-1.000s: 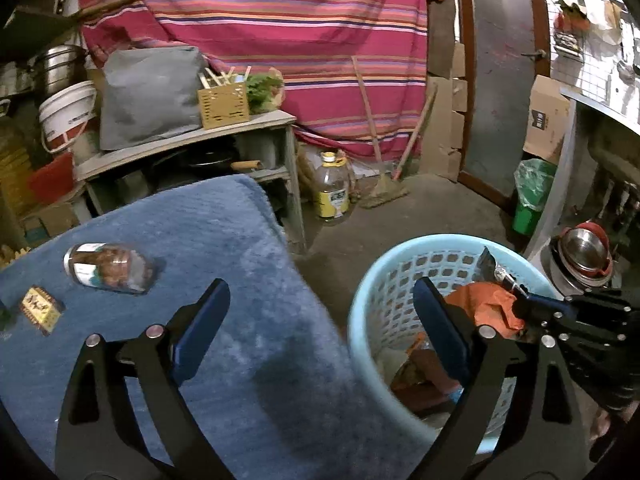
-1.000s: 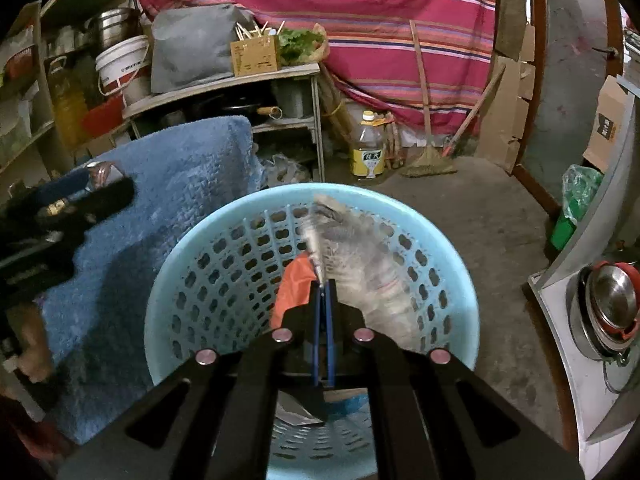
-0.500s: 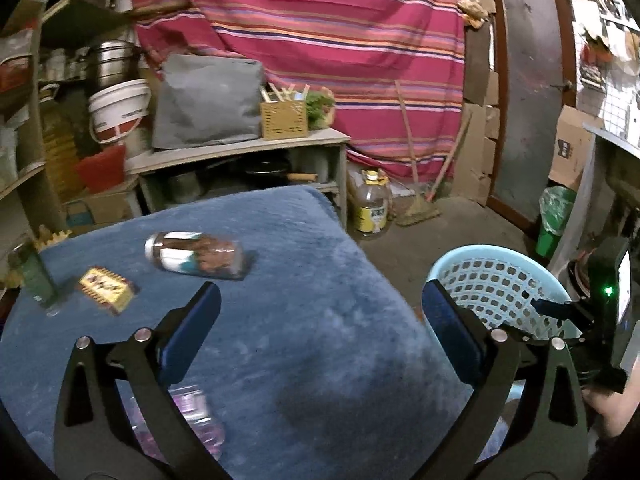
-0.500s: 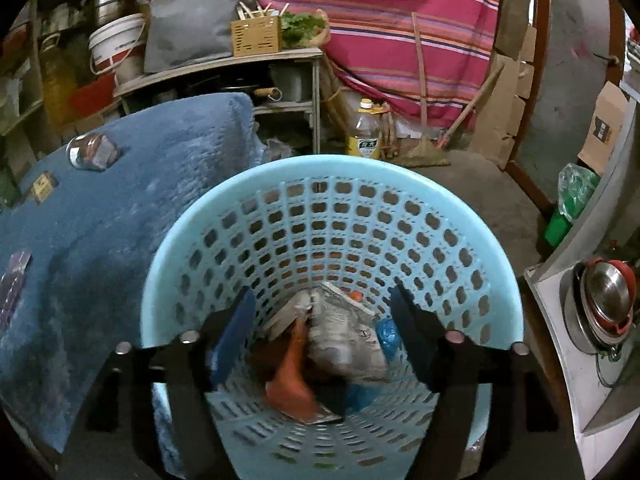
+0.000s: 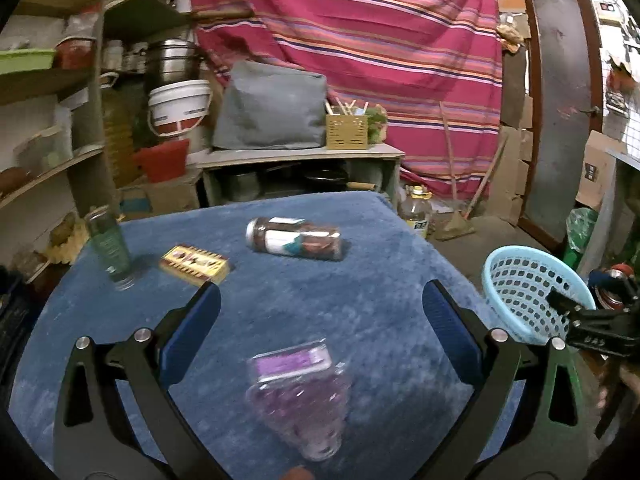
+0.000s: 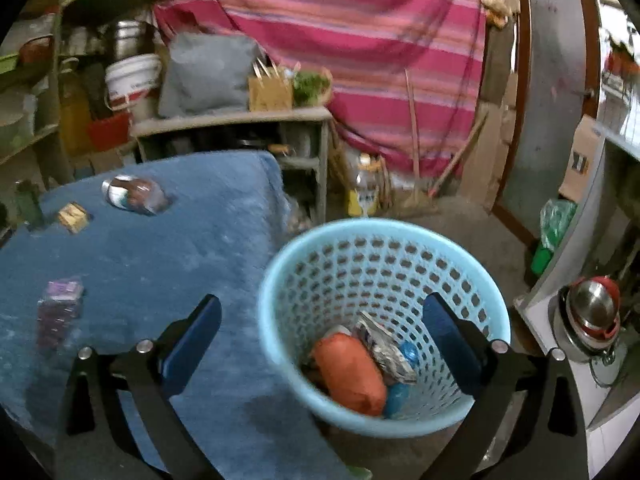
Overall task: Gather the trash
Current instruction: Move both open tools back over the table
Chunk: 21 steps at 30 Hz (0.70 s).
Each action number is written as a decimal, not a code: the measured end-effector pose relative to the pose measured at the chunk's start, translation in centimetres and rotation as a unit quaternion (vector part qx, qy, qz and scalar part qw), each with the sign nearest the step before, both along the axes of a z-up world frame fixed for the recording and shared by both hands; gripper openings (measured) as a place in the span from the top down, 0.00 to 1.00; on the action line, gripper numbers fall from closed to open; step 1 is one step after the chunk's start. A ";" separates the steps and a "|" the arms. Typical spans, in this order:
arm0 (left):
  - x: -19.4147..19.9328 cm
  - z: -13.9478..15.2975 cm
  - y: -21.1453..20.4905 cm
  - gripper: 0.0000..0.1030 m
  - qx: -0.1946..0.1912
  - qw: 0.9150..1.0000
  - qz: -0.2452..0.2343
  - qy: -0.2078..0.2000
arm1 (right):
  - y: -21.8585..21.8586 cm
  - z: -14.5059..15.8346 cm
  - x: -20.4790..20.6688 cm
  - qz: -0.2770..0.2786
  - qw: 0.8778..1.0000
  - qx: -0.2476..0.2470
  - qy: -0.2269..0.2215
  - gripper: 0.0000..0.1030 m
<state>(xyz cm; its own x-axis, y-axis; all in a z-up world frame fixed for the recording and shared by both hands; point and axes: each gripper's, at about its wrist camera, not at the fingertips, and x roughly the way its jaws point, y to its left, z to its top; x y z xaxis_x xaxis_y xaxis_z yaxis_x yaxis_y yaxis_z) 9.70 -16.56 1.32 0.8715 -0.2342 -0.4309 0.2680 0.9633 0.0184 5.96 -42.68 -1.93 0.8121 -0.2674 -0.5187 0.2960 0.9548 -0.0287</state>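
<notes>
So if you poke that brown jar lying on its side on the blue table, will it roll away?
Probably. The brown jar with the silver lid is round and lies on its side, so a sideways push could roll it. The fuzzy blue cloth might slow it. It looks full, so likely heavyish.

You have four pieces left on the blue cloth [image 5: 360,300]: one purple packet [image 5: 298,396] at lower centre, one jar [image 5: 296,238] lying mid-frame, one yellow box [image 5: 195,263] and one green bottle [image 5: 110,250] at left. One basket [image 5: 532,292] sits at right.
</notes>
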 end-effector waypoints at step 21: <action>-6.0 -4.3 10.4 0.05 -0.007 0.997 0.069 -0.026 | 13.8 -1.1 -3.5 0.106 0.991 0.024 -0.075 0.04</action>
<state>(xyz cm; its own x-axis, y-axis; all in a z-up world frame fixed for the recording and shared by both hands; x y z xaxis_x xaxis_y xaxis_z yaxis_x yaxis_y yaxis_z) 3.72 -6.19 -3.02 0.9171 -0.1170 -0.3810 0.1328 0.9910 0.0154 2.48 -28.87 -2.99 0.9164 -0.0594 -0.3959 0.0853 0.9952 0.0483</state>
